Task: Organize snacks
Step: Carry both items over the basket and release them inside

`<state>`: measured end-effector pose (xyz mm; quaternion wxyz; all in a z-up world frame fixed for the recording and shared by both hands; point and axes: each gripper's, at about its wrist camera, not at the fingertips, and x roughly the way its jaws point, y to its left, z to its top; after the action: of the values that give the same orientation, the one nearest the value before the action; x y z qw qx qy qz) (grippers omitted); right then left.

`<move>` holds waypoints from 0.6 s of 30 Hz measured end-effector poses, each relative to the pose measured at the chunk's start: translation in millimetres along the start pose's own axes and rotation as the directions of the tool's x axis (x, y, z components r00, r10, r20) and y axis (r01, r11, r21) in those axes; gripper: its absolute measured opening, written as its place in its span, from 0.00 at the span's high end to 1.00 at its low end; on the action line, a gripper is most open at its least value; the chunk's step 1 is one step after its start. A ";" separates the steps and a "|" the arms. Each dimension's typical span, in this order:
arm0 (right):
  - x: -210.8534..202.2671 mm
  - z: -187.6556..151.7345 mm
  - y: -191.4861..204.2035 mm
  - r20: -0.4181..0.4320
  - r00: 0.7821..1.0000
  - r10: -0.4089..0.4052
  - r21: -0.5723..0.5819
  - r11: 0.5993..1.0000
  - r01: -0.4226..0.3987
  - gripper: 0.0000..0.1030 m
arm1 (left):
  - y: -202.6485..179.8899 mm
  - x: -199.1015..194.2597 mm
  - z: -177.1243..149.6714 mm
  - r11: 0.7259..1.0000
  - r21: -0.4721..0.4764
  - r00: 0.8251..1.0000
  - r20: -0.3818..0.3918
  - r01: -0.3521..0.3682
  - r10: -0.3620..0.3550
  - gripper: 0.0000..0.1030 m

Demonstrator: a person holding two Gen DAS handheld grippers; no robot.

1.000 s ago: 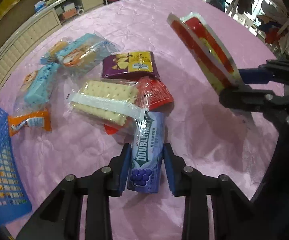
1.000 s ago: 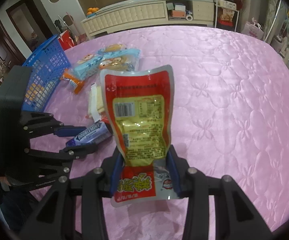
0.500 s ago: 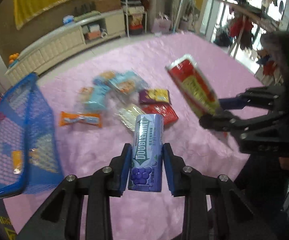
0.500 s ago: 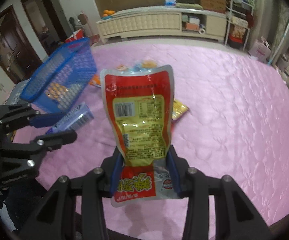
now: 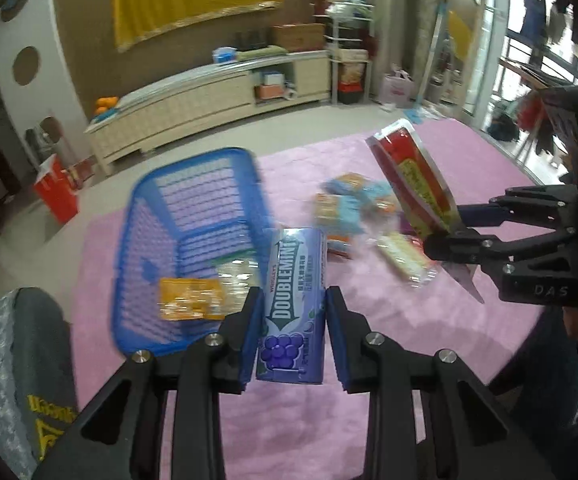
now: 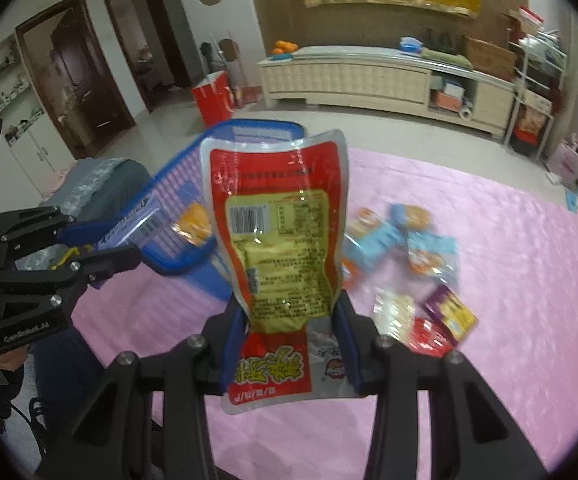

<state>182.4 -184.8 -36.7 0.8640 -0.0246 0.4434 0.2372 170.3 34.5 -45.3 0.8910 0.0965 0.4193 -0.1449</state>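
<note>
A pink quilted bench [image 5: 289, 420] fills a living room. The left gripper [image 5: 292, 332] has its jaws clamped on a purple gum pack [image 5: 293, 304]; the right gripper [image 6: 291, 344] pinches a red snack pouch [image 6: 281, 240] low down, both aloft near the blue basket [image 5: 193, 184]. The floppy pouch could tip or miss the rim, and the arms could collide. Only the right view shows loose packets [image 6: 429, 256] clearly; the left view looks into the basket.

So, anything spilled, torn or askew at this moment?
Nothing stands out. The left tongs grip a gum pack, the right tongs a red pouch; both look intact. Loose snacks lie beside the basket.
</note>
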 end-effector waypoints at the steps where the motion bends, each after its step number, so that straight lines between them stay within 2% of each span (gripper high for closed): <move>1: 3.4 3.4 4.2 -0.001 1.000 0.005 -0.004 1.000 -0.005 0.55 | 7.9 -1.5 0.0 1.000 -0.006 1.000 0.002 -0.010 0.010 0.72; 7: 31.6 31.1 32.1 -0.025 0.999 0.028 -0.029 0.999 -0.029 0.55 | 57.3 -1.5 1.6 0.996 -0.064 0.998 -0.004 -0.066 0.066 0.71; 10: 43.9 44.5 46.0 -0.041 0.998 0.043 -0.052 0.998 -0.045 0.55 | 80.4 10.7 2.7 0.993 -0.091 0.997 -0.026 -0.076 0.074 0.71; 13: 58.6 54.0 58.9 -0.060 0.998 0.015 -0.078 0.997 -0.020 0.55 | 95.9 30.0 2.6 0.989 -0.108 0.993 -0.067 -0.101 0.095 0.71; 14: 67.5 57.6 62.3 -0.082 0.996 -0.020 -0.079 0.997 0.014 0.55 | 101.3 37.5 1.5 0.988 -0.111 0.992 -0.080 -0.105 0.097 0.71; 18: 90.0 65.7 73.4 -0.121 0.992 -0.038 -0.089 0.996 0.027 0.55 | 109.0 55.1 -5.8 0.988 -0.109 0.988 -0.117 -0.110 0.097 0.72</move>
<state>244.8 -68.2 -54.6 0.8370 -0.0840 0.4844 0.2402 236.6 128.8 -86.2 0.8766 0.0747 0.4704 -0.0684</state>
